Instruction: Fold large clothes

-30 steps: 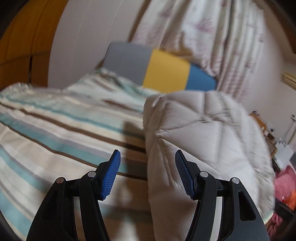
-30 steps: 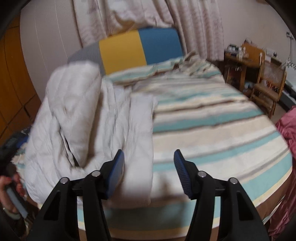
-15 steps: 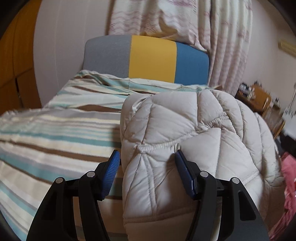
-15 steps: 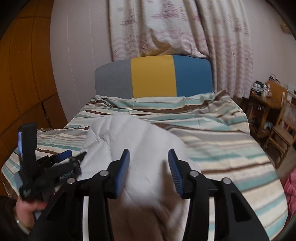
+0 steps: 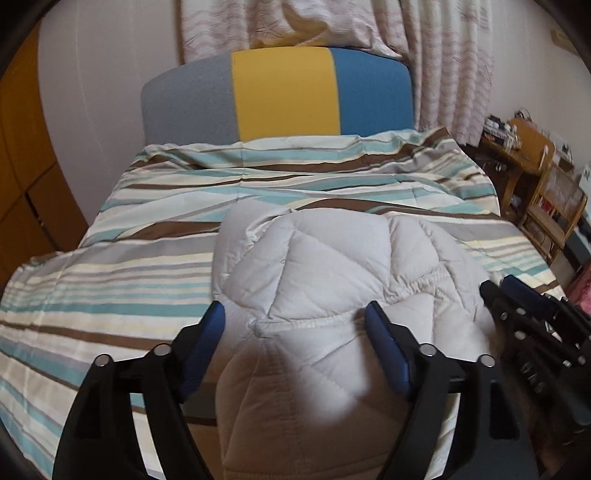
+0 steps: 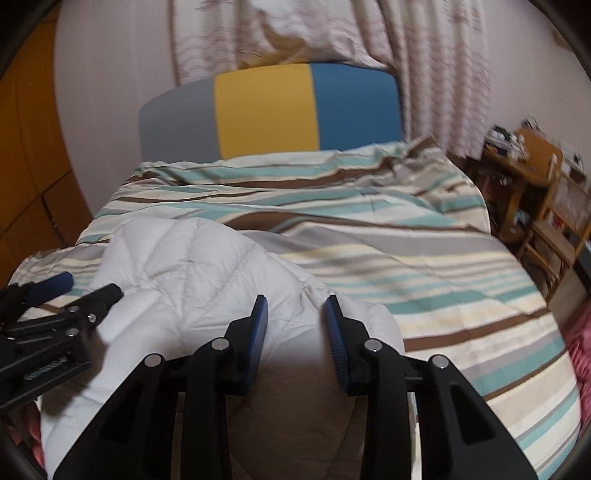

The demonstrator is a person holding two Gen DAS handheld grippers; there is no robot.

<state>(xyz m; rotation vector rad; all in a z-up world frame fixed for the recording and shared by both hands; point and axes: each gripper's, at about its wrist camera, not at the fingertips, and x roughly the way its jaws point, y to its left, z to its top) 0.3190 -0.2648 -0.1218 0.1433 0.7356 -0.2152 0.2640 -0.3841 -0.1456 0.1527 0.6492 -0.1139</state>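
Wardrobe panels (image 5: 26, 177), orange-brown, occupy the far left edge in both views and are cut off by the lens rim.

The bed (image 5: 110, 295), covered in a striped sheet, fills the middle ground. Its headboard (image 5: 280, 92), in grey, yellow and blue bands, stands against the wall under patterned curtains (image 5: 332, 26).

The quilted jacket (image 5: 332, 295), pale grey-white, lies bunched on the near part of the bed. Its near portion runs under both cameras and out of frame, so its full outline and fold state cannot be made out. Sleeves and collar cannot be told apart.

Left tongs (image 5: 295, 332): released. The jaws have just been opening and stand wide, one blue pad off the jacket's left edge over the sheet, the other over the padded fabric. Jacket fabric lies between them; no pad presses on it. In the right wrist view these tongs (image 6: 79, 288) show at the left edge, partly cropped.

Right tongs (image 6: 295, 325): jaws have just been closing and stand narrow, with a ridge of jacket (image 6: 207, 280) between them. Whether the pads pinch the fabric cannot be told; a gap appears at each pad. In the left wrist view these tongs (image 5: 517, 291) appear at the right edge, dark and blurred.

At far right, wooden furniture (image 5: 532, 177) with small items is too blurred to identify. Pink fabric (image 6: 580, 339) is cut off at the frame edge.
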